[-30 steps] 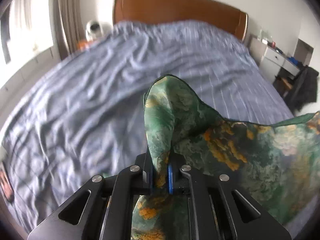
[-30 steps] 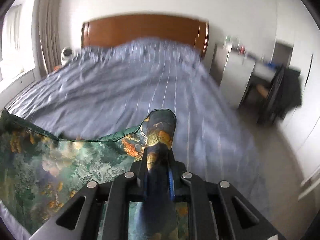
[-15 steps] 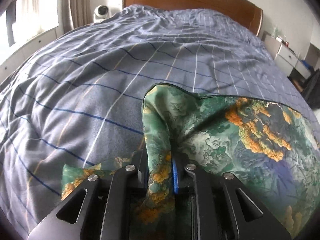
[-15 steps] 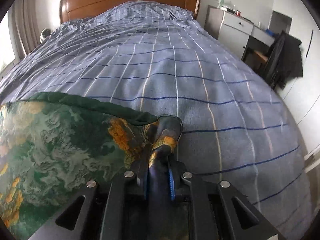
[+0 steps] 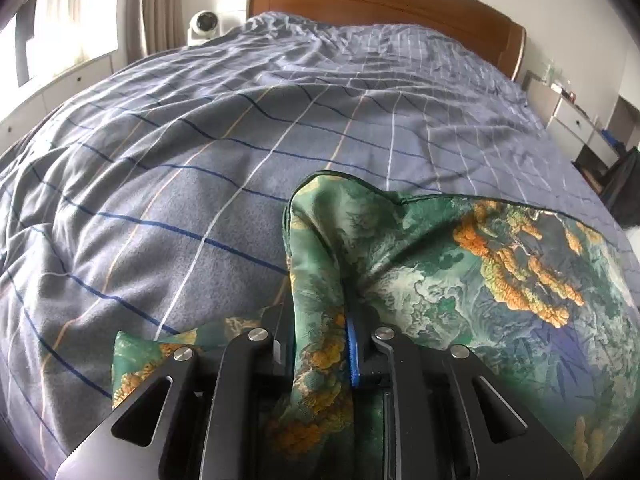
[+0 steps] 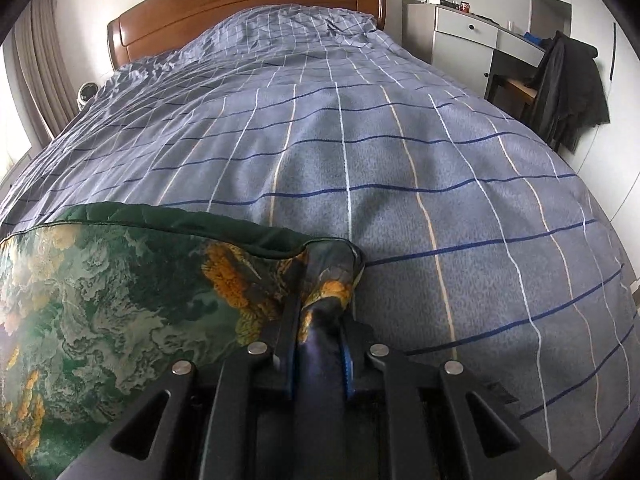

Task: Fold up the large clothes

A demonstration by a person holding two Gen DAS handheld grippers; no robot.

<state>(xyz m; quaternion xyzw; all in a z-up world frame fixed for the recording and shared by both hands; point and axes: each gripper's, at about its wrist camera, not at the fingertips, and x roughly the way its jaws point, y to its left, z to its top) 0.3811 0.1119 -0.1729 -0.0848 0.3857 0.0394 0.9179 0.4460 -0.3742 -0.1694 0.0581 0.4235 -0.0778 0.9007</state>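
Note:
A large green cloth [image 5: 480, 272] with orange and pale landscape print lies spread low over the blue checked bed cover [image 5: 200, 152]. My left gripper [image 5: 320, 320] is shut on the cloth's left corner, which bunches up between the fingers. In the right wrist view the same cloth [image 6: 120, 280] stretches to the left, and my right gripper [image 6: 320, 328] is shut on its right corner. The top edge runs roughly straight between the two grippers, close to the bed cover [image 6: 400, 160].
A wooden headboard [image 5: 380, 0] stands at the far end. A white camera-like device [image 5: 204, 24] sits at the left of the bed head. A white drawer unit [image 6: 468, 36] and a chair with a dark jacket [image 6: 568, 84] stand right of the bed.
Both grippers have come down and forward from high above the bed to just over the cover, carrying the cloth, which now lies spread flatter. Both grips hold.

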